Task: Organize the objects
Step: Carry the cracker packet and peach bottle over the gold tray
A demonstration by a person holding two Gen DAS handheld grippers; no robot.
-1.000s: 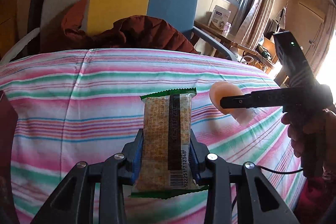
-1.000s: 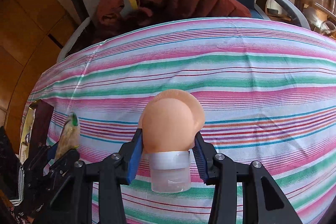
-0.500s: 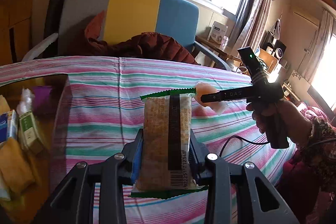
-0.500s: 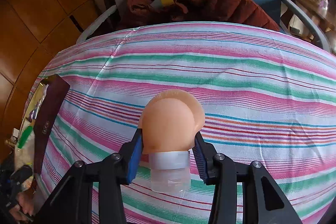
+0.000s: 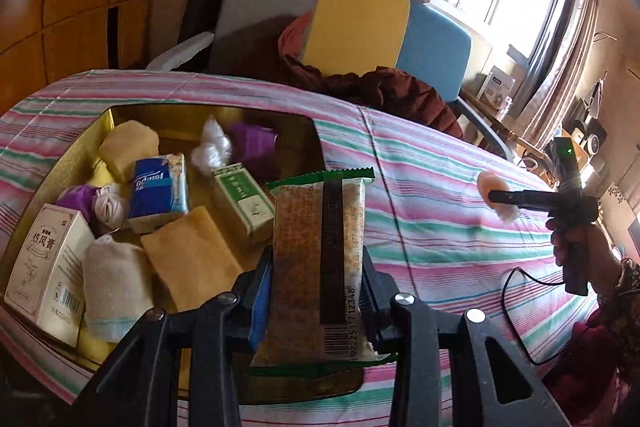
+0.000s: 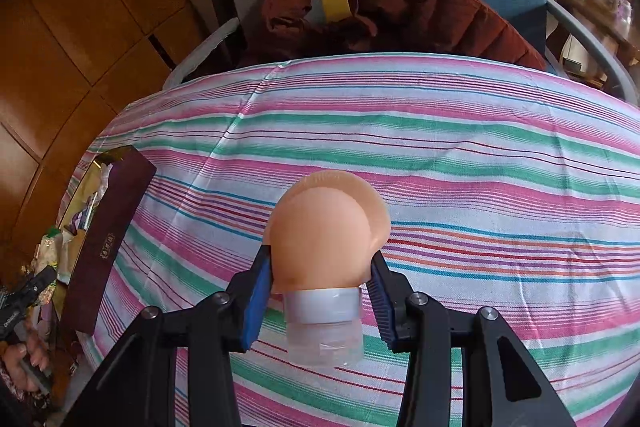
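Note:
My left gripper [image 5: 314, 291] is shut on a green-edged snack packet [image 5: 316, 267], held upright over the right edge of a gold storage box [image 5: 168, 115]. The box holds small cartons, a blue tissue pack [image 5: 158, 185], yellow sponges and rolled cloths. My right gripper [image 6: 320, 285] is shut on a peach squeeze bottle [image 6: 326, 231] with a clear cap, above the striped cloth [image 6: 460, 163]. In the left wrist view the right gripper [image 5: 498, 197] hangs at the far right over the cloth. In the right wrist view the box's dark outer wall [image 6: 108, 243] sits at the far left.
A white medicine carton [image 5: 48, 267] stands at the box's near left. Behind the table is a grey, yellow and blue chair [image 5: 340, 23] with a dark red jacket [image 5: 384, 91]. A black cable [image 5: 520, 307] trails from the right hand. A window lights the right side.
My left gripper swung left with the snack packet, bringing the gold box into full view beneath it. The right gripper shifted slightly with the bottle still clamped.

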